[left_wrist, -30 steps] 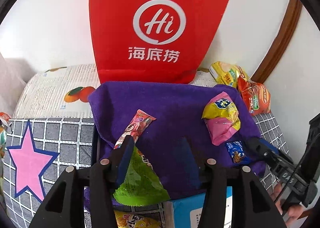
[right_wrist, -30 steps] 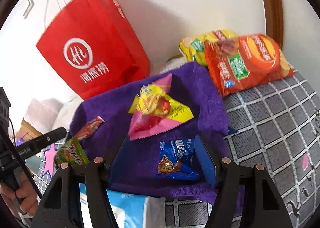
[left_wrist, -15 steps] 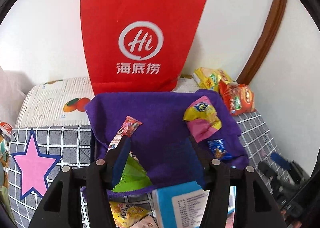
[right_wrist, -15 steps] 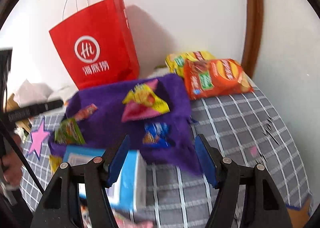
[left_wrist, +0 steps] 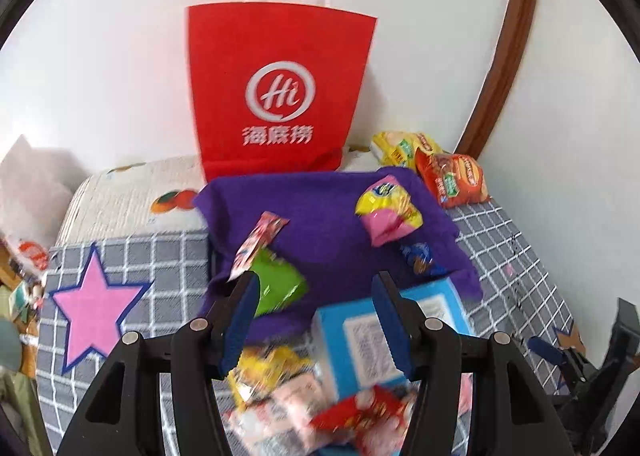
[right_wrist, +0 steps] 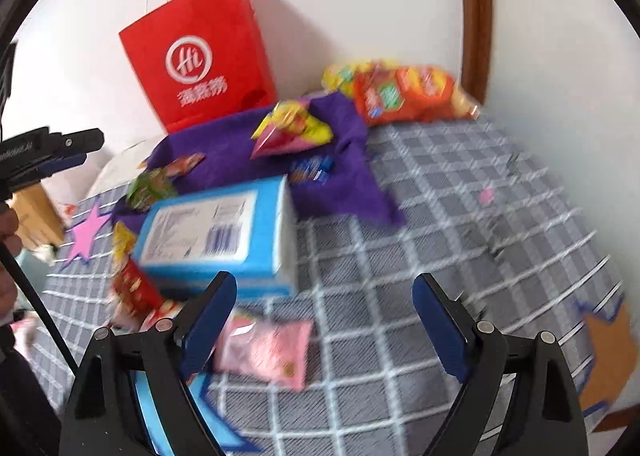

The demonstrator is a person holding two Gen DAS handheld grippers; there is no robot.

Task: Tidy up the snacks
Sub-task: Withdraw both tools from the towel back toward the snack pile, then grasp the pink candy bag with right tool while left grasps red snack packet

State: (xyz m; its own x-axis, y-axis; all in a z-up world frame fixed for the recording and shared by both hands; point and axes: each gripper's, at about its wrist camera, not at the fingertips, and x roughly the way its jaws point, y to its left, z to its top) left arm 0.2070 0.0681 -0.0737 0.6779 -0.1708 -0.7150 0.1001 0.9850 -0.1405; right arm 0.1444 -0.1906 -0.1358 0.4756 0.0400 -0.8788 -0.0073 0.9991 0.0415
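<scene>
Step in hand, by judgement: between picks, both tools clear of the goods and nothing carried. Left gripper [left_wrist: 314, 298] has its jaws partly spread w/ nothing between the pads; the green packet [left_wrist: 278, 286] and purple cloth [left_wrist: 320, 223] show beyond the gap, not pinched. Right gripper [right_wrist: 324, 314] has its jaws opening, already wide, empty; only the checked blanket [right_wrist: 460, 215] and a pink packet [right_wrist: 266, 348] lie under it, no contact. Snack locations: on the cloth sit a thin red stick packet [left_wrist: 260, 242], the green packet, a yellow-pink bag [left_wrist: 388, 211] and a small blue packet [left_wrist: 420, 258]. Blue box [right_wrist: 216, 232] lies at the cloth's near edge, w/ a blurred heap of loose packets [left_wrist: 320, 408] just in front of it. Orange chip bag [right_wrist: 408, 93] and a yellow bag [left_wrist: 404, 145] rest at the far corner by the wall. Red paper bag [left_wrist: 280, 95] stands upright behind the cloth, against the wall. Next move, est.: select one loose item, prob. the pink packet nearest the right tool, lower w/ pads either side, close gently since the wrapper is thin and crushable, then carry to the cloth. Frames are motion-blurred, so small labels are unreadable.
</scene>
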